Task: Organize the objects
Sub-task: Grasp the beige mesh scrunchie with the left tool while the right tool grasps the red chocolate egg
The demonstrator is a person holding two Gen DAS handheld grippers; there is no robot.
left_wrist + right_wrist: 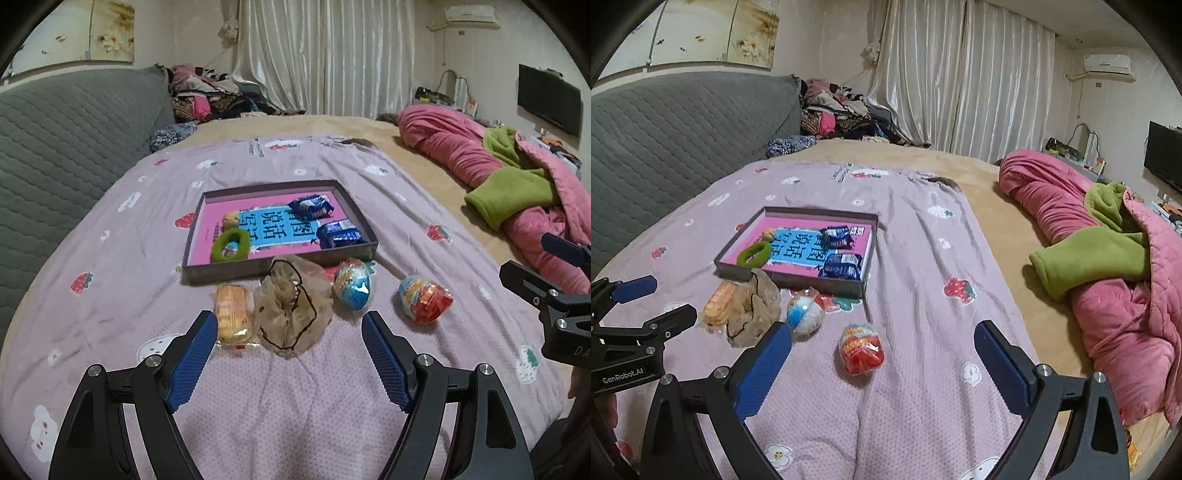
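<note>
Red egg toy [861, 350] lies on the bedsheet [923, 406] at twelve o'clock, just ahead of the right gripper [882, 349], jaws wide, empty. Left gripper [290, 325], also wide, faces the beige scrunchie [293, 306]; tray [798, 286] beyond at eleven.

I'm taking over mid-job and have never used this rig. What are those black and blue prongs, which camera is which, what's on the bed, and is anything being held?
The prongs are hand-held grippers; each picture looks along one. The left gripper and right gripper are both open, holding nothing. On the sheet sits a shallow tray containing two blue packets, a green ring and a small toy. Outside it lie a wrapped cake, a beige scrunchie, a blue egg and a red egg.
</note>
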